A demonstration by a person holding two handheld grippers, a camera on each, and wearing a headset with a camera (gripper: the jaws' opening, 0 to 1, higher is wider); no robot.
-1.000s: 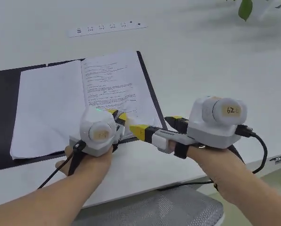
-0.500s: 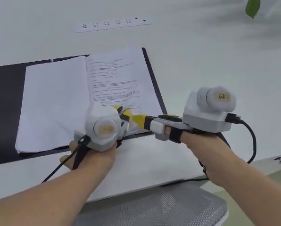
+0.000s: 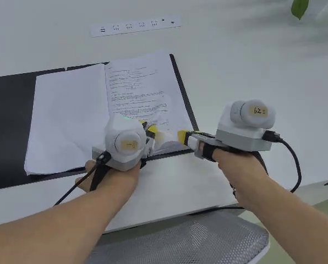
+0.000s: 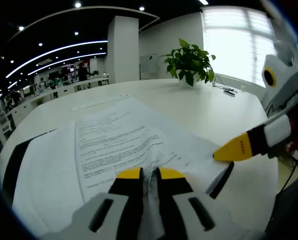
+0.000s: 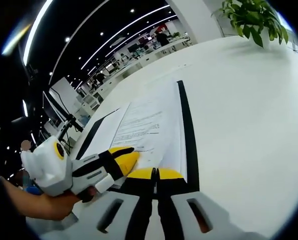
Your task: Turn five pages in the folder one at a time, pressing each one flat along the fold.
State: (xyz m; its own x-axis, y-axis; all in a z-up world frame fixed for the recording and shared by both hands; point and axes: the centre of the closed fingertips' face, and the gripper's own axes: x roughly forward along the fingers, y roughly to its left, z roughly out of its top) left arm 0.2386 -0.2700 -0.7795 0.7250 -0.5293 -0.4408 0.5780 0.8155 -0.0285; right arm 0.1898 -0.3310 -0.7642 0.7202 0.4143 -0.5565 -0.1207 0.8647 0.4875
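Note:
The black folder (image 3: pixel 10 137) lies open on the white table. It has a blank sheet (image 3: pixel 70 121) on the left and a printed page (image 3: pixel 136 93) on the right. My left gripper (image 3: pixel 149 132) is at the printed page's near edge. In the left gripper view, my left gripper (image 4: pixel 149 175) is shut on the printed page (image 4: pixel 119 140), with paper showing between the yellow tips. My right gripper (image 3: pixel 182 137) hovers just to the right, by the page's lower right corner, apart from the left one. In its own view, my right gripper (image 5: pixel 155 174) is shut with nothing in it.
A white power strip (image 3: pixel 136 25) lies behind the folder. A green plant (image 4: pixel 189 62) stands at the table's far end. The table's near edge (image 3: pixel 169 212) runs under my arms, with a grey chair seat (image 3: pixel 197 242) below it.
The right gripper has drawn back to the right, away from the left gripper's tips. The page's near right corner now curls up a little at the left gripper.

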